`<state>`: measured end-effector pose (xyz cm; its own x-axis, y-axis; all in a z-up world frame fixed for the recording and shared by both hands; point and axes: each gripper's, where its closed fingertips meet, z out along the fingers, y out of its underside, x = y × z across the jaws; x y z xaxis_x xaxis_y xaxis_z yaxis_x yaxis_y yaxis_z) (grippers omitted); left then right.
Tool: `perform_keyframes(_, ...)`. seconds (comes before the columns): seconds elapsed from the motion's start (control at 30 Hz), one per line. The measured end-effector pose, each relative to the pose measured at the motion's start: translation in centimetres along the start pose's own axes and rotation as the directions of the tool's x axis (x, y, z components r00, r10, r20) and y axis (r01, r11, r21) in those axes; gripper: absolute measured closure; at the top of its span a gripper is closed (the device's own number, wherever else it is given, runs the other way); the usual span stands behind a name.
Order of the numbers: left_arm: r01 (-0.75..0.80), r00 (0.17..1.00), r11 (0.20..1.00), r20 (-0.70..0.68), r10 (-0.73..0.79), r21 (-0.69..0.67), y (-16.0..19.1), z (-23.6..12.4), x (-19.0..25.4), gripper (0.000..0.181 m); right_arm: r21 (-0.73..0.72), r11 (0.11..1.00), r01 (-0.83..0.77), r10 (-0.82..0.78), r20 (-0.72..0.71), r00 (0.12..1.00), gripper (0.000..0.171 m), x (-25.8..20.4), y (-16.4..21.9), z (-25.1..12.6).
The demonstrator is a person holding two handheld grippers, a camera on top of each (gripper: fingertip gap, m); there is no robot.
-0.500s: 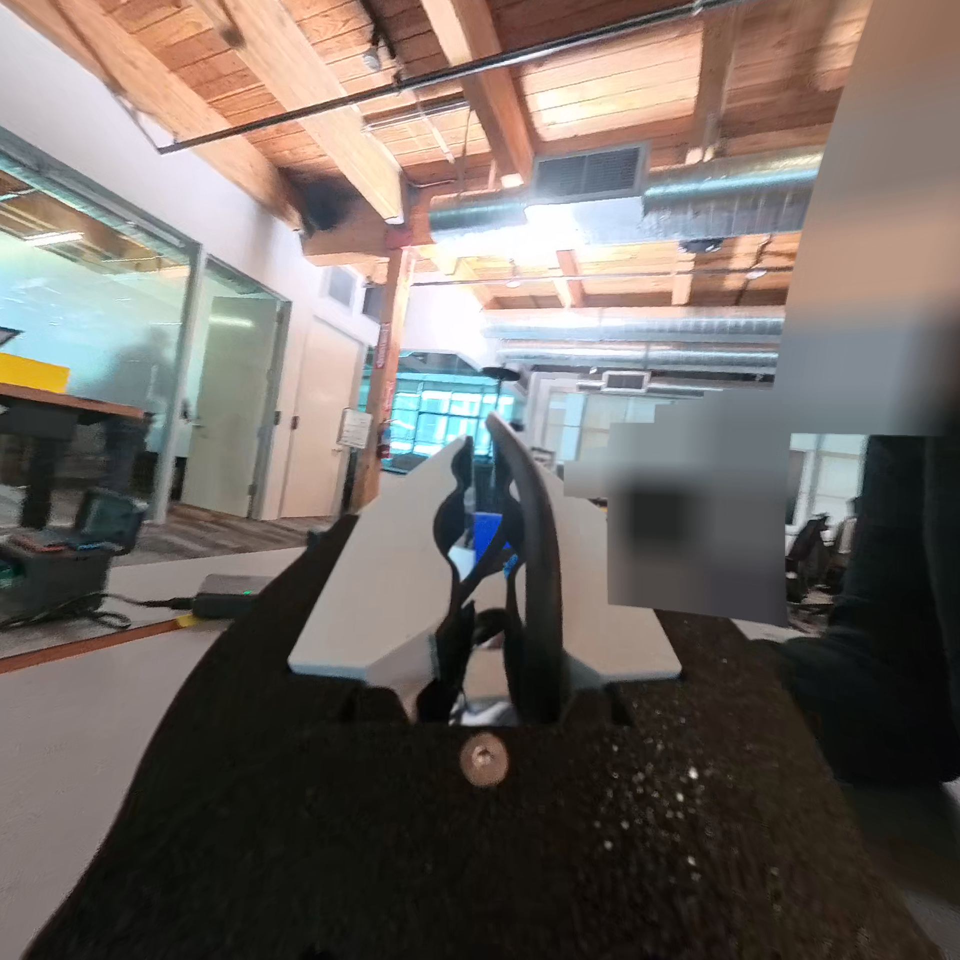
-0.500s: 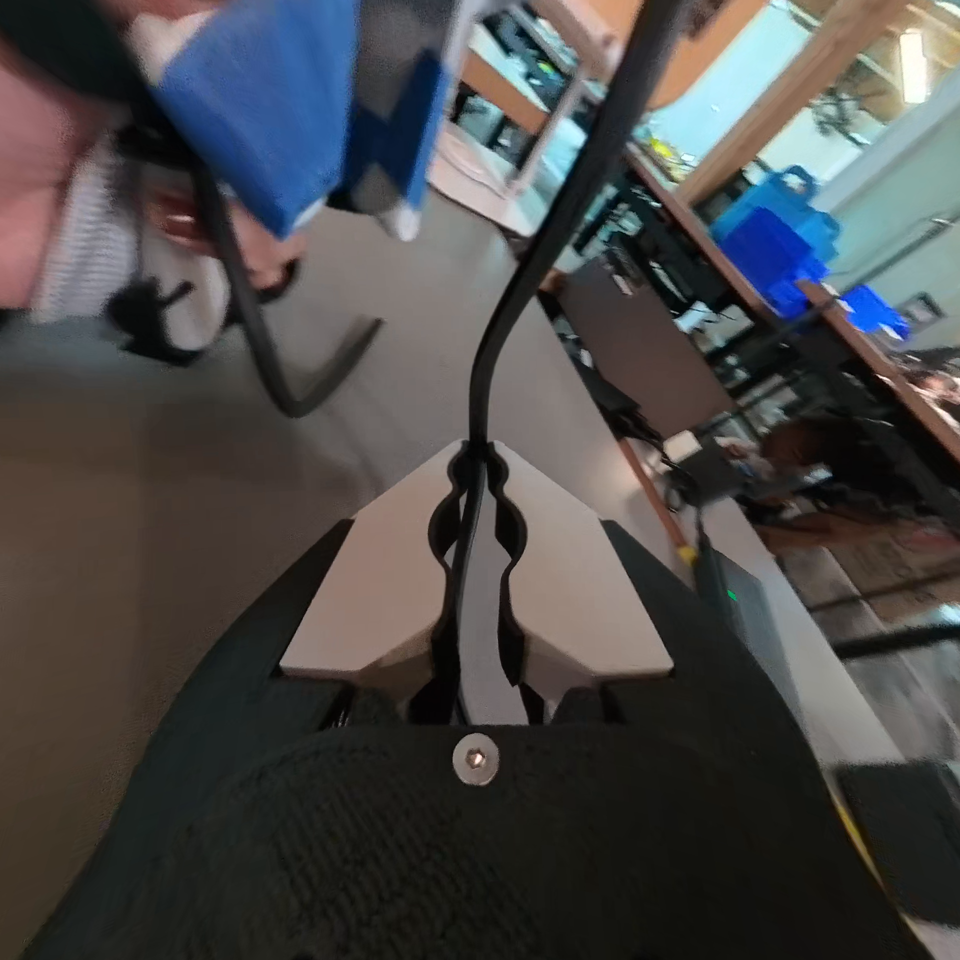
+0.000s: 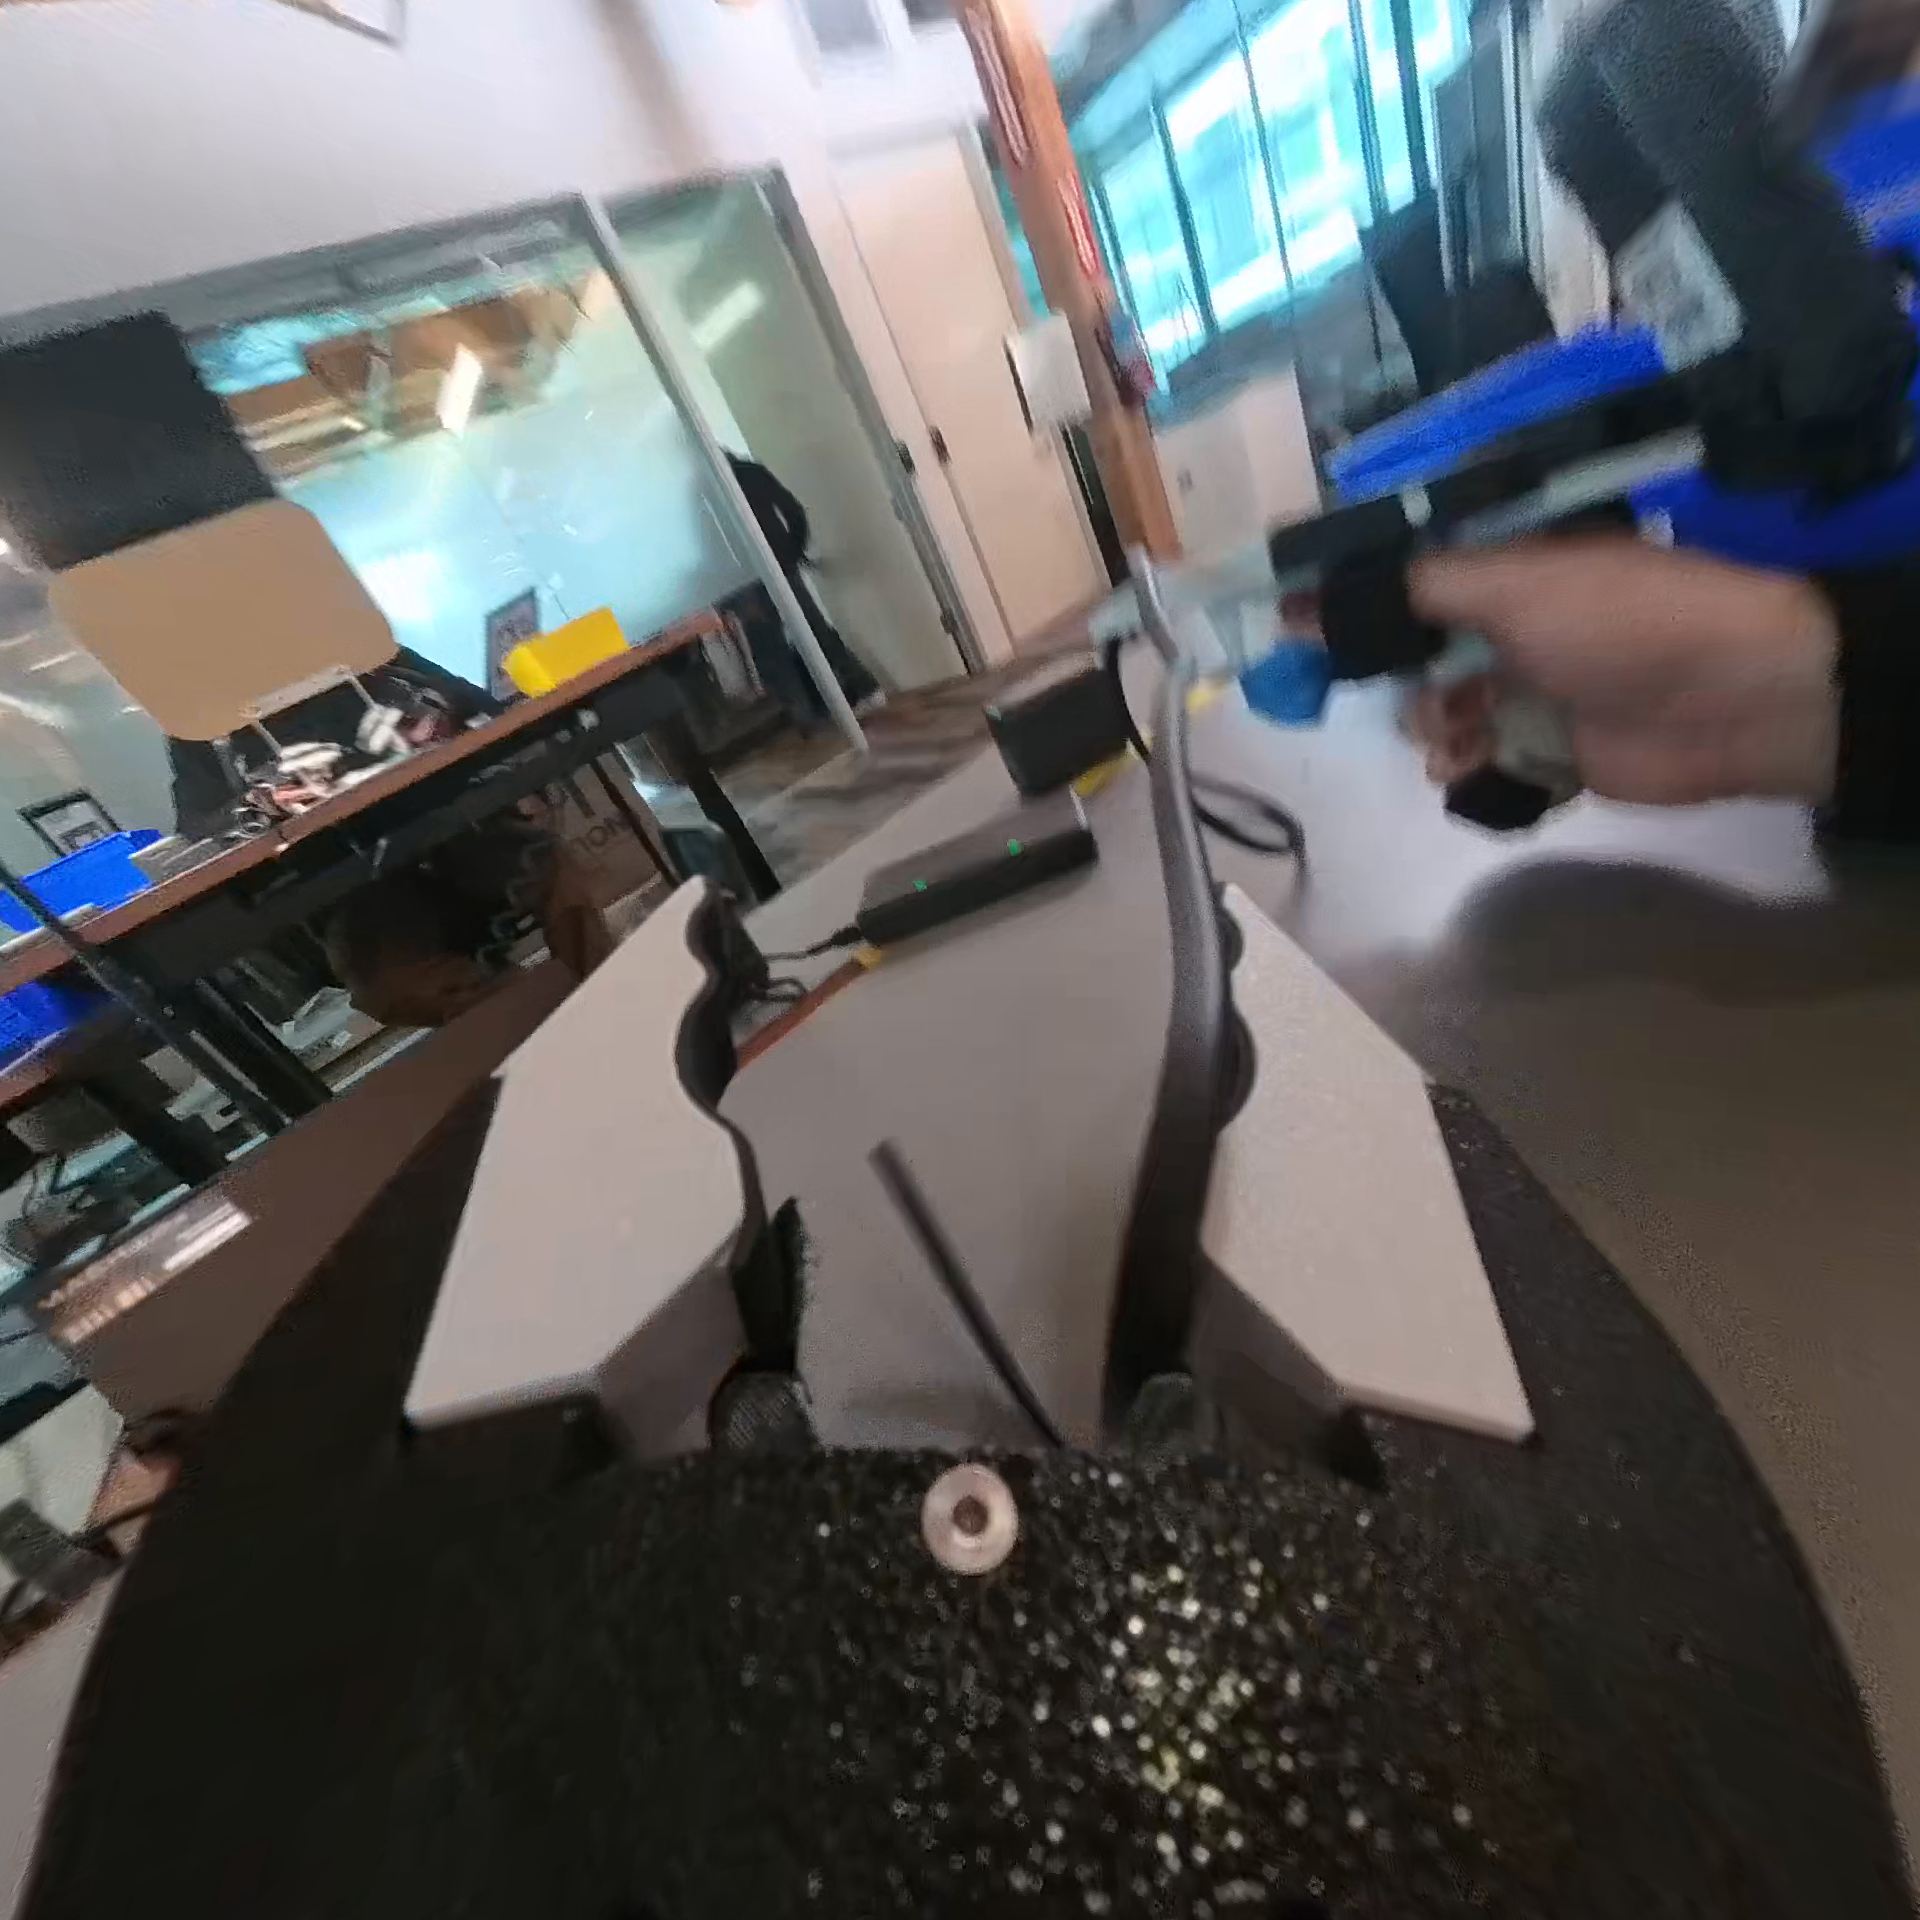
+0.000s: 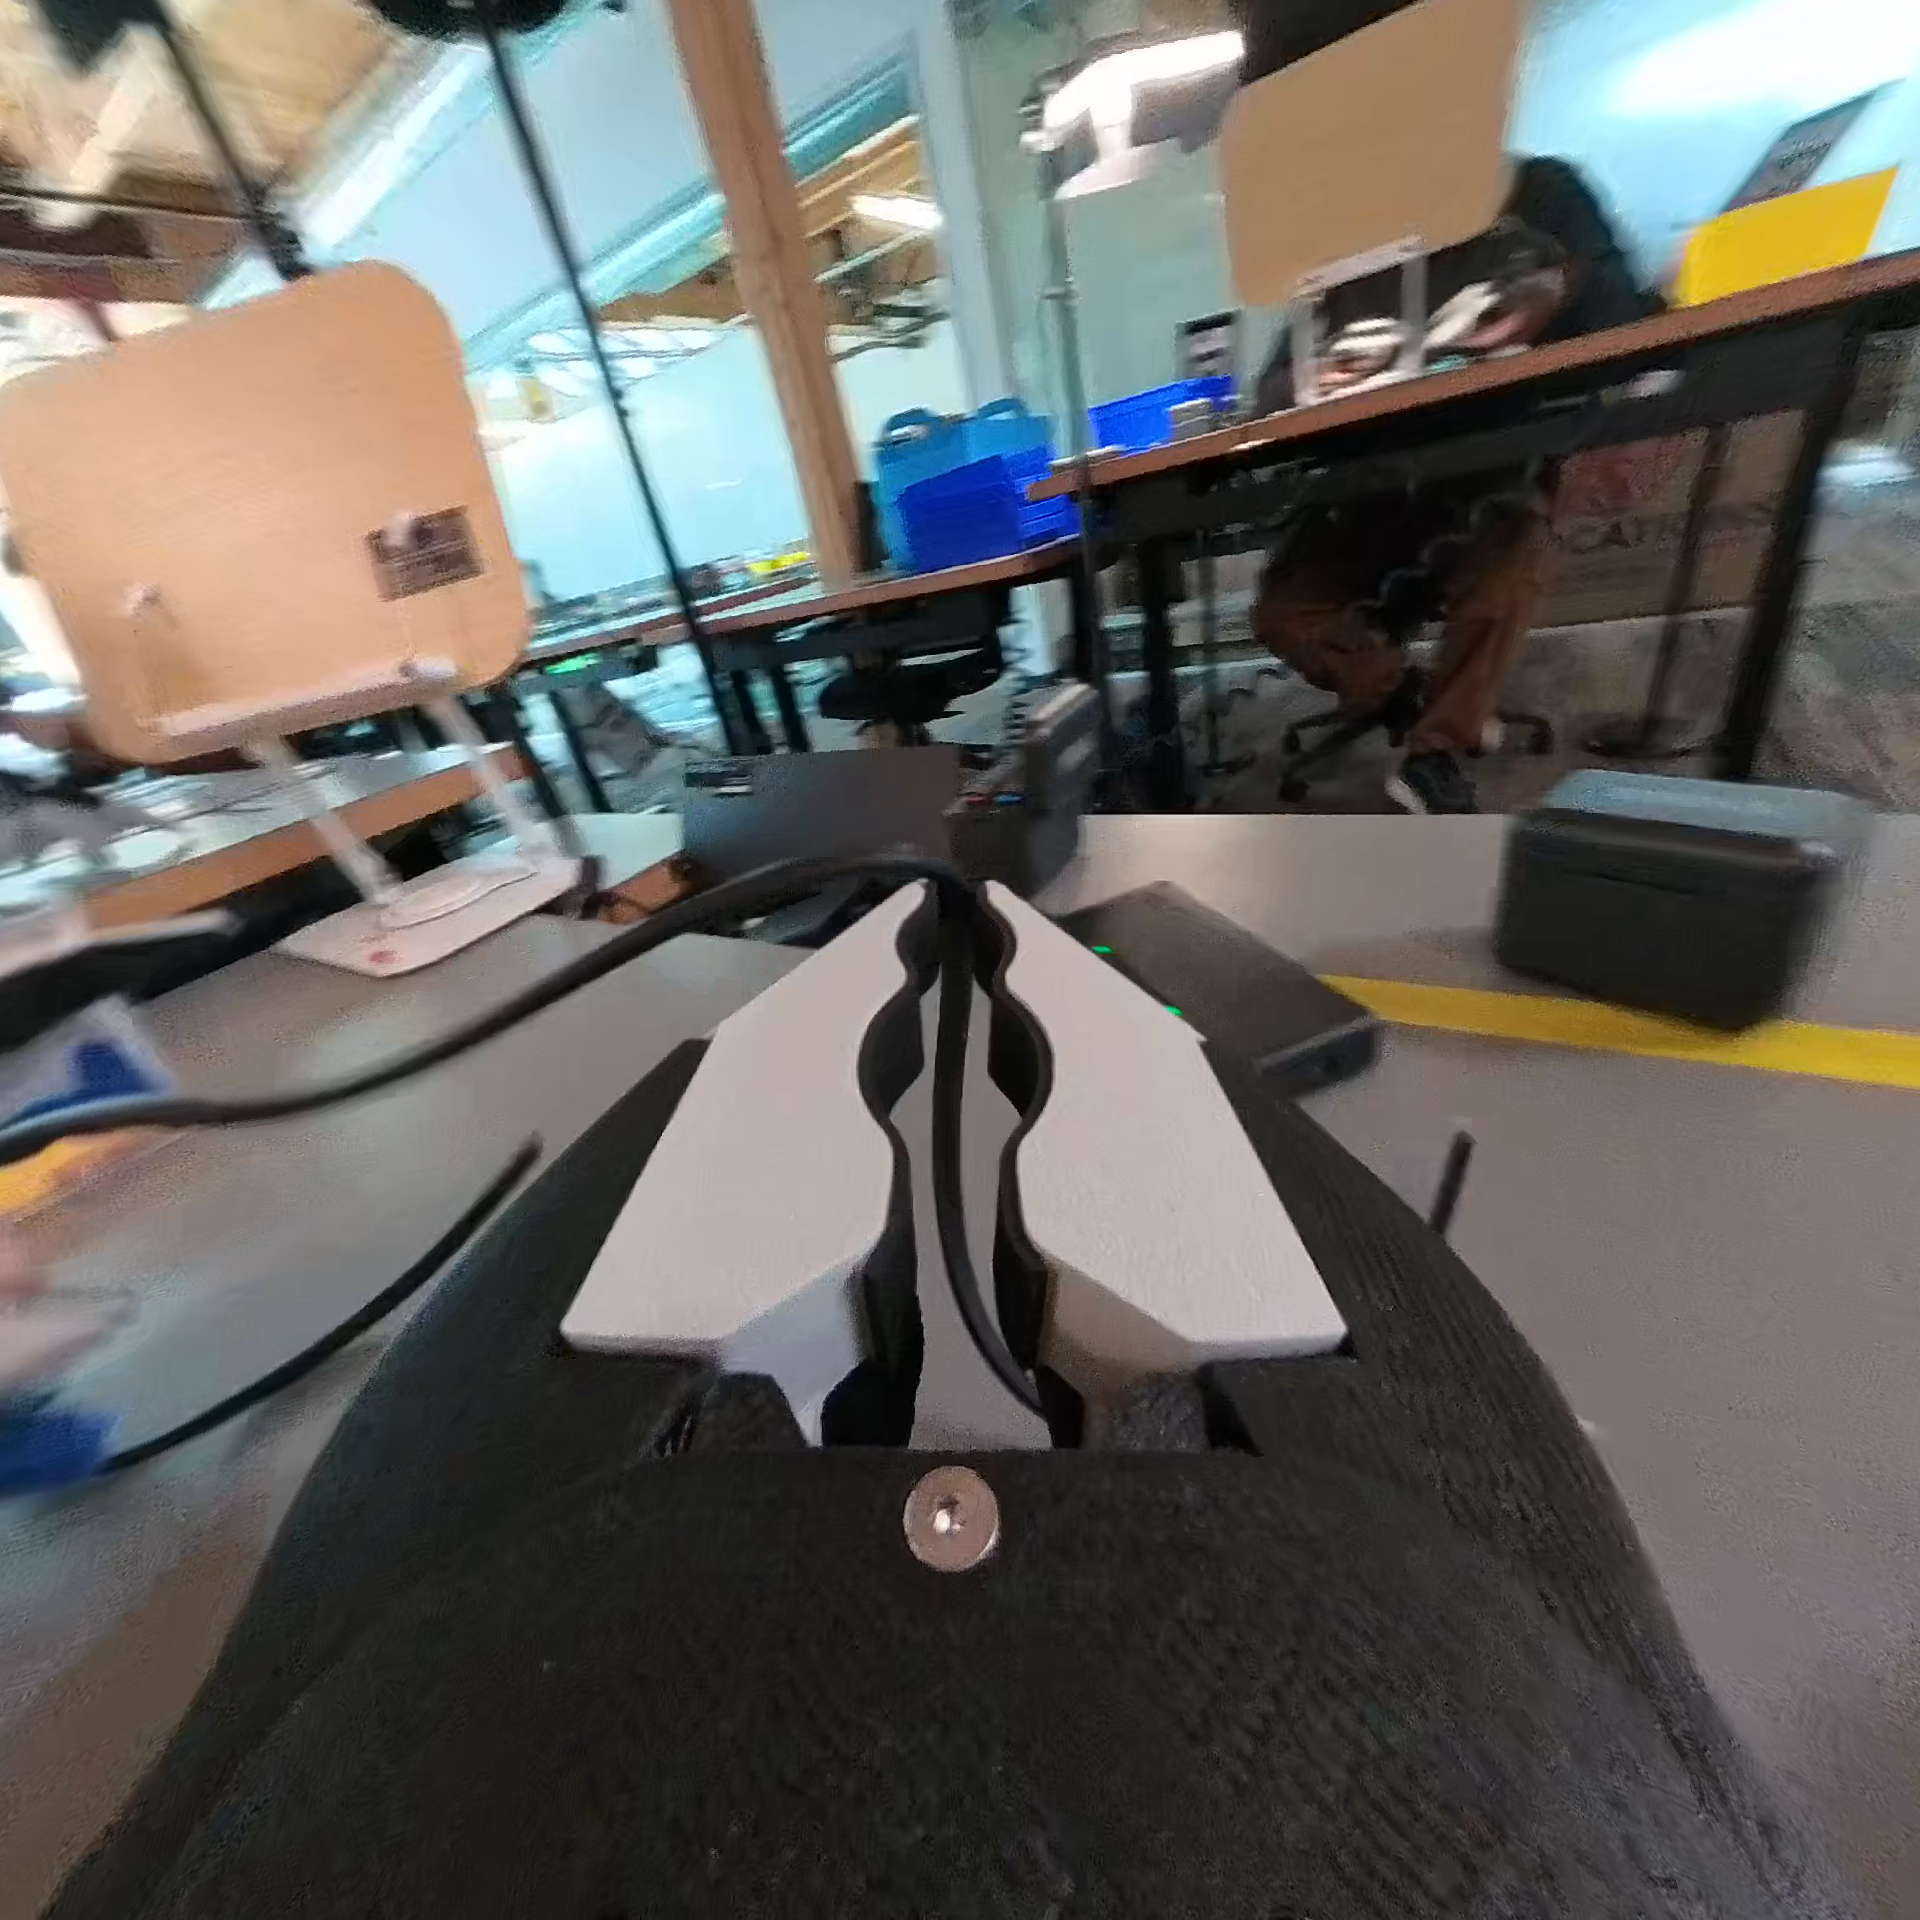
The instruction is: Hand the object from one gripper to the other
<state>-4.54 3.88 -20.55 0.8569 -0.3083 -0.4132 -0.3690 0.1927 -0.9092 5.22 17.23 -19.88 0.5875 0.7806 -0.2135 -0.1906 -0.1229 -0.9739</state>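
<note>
An open-plan office doubling as a lab or workshop. In the right wrist view, long wood-topped desks (image 4: pixel 1455 405) on black legs run from 9 to 3 o'clock, carrying stacked blue bins (image 4: pixel 966 488) at 12 and a yellow box (image 4: pixel 1782 244) at 2. In the left wrist view, a glass-walled room (image 3: pixel 499 436) stands at 10 o'clock, a timber post (image 3: pixel 1070 270) at 12.

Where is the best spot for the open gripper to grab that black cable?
Probably the straight stretch of the black cable between the left gripper's open fingers, resting against the right-hand one. From there it runs lengthwise up to the right gripper, which pinches it at its tips. Closing in from the sides, across the thin cable, should catch it.
</note>
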Motion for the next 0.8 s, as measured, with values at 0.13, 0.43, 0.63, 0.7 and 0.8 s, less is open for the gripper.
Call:
perform_keyframes(0.13, -0.143, 0.979, 0.982, -0.164, 0.123, -0.122, 2.1, 0.2, 3.1, 0.087, 0.062, 0.998, -0.021, 0.028, -0.114, 0.993, 0.168, 3.2, -1.3, -1.0)
perform_keyframes(0.43, 0.322, 0.879, 0.947, -0.370, -0.299, -0.001, -1.8, -0.8, 4.2, 0.114, 0.074, 0.994, -0.076, 0.058, 0.215, 0.975, 0.167, -1.5, -1.7, -0.3)
perform_keyframes(0.63, 0.530, 0.722, 0.842, -0.467, -0.510, -0.100, -2.5, 0.3, 5.6, 0.109, 0.043, 0.991, 0.126, -0.133, 0.384, 0.914, 0.167, -6.7, -0.2, -0.3)
perform_keyframes(0.7, 0.575, 0.684, 0.809, -0.470, -0.558, -0.124, -2.7, 1.0, 6.1, 0.106, 0.058, 0.984, 0.166, -0.173, 0.471, 0.865, 0.167, -8.7, 0.1, -0.7)
perform_keyframes(0.8, 0.632, 0.635, 0.755, -0.442, -0.634, -0.176, -2.2, 2.1, 6.6, 0.097, 0.090, 0.985, 0.145, -0.170, 0.589, 0.790, 0.168, -11.3, -0.1, -1.8)
